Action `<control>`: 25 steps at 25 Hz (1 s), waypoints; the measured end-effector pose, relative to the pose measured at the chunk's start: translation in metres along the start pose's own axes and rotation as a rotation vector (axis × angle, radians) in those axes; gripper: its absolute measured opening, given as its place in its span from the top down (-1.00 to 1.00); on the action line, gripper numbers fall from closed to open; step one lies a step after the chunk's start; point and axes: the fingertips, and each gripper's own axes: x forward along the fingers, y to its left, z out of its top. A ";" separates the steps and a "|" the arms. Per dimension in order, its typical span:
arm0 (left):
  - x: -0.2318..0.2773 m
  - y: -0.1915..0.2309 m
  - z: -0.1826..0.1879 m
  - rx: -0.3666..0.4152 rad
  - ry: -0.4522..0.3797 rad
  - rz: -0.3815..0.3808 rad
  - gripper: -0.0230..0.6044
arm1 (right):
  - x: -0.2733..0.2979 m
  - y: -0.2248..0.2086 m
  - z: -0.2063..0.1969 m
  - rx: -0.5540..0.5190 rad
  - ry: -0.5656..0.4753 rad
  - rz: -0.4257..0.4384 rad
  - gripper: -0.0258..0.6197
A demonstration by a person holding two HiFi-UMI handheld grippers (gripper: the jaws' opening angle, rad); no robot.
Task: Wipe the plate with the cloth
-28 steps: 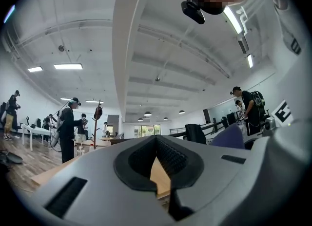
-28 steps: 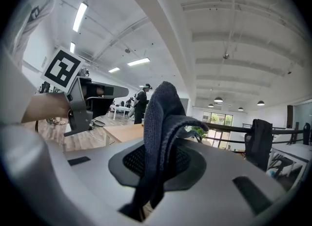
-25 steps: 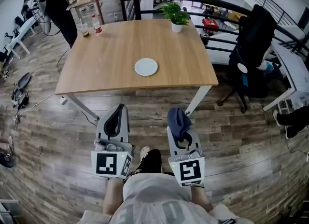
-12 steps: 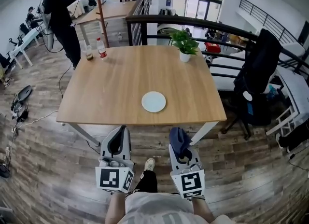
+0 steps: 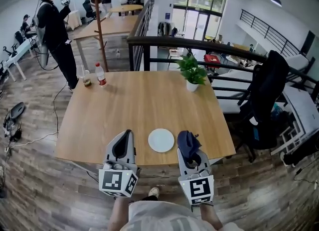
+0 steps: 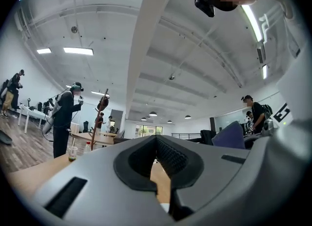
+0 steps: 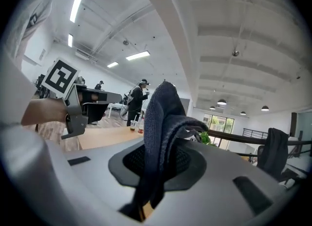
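"Right gripper (image 5: pixel 187 145), what's in it?"

"My jaws pinch a dark blue cloth (image 7: pixel 163 118). My left gripper (image 5: pixel 124 139) is closed, empty. Between them, a round white plate (image 5: pixel 161 140) sits on the wooden table (image 5: pixel 99 120)."

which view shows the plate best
Head view: the whole white plate lies on the table. The left gripper view shows at most a pale sliver; the right gripper view shows none.
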 end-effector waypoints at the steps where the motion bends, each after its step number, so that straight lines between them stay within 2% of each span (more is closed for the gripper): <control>1: 0.009 0.003 -0.002 -0.006 -0.002 -0.010 0.90 | 0.009 -0.004 -0.001 0.009 0.006 -0.008 0.74; 3: 0.026 0.009 -0.009 -0.002 0.006 -0.025 0.90 | 0.022 -0.009 -0.004 0.028 0.018 -0.007 0.74; 8: 0.062 0.014 -0.037 0.066 0.057 -0.034 0.90 | 0.039 -0.012 -0.015 0.063 0.054 -0.002 0.74; 15: 0.097 -0.011 -0.043 0.031 0.062 -0.089 0.90 | 0.059 -0.055 -0.030 0.106 0.076 -0.049 0.74; 19: 0.106 -0.015 -0.037 0.026 0.062 -0.066 0.90 | 0.076 -0.069 -0.024 0.101 0.043 -0.011 0.74; 25: 0.130 -0.017 -0.028 0.065 0.038 0.001 0.90 | 0.095 -0.097 -0.021 0.109 -0.019 0.042 0.74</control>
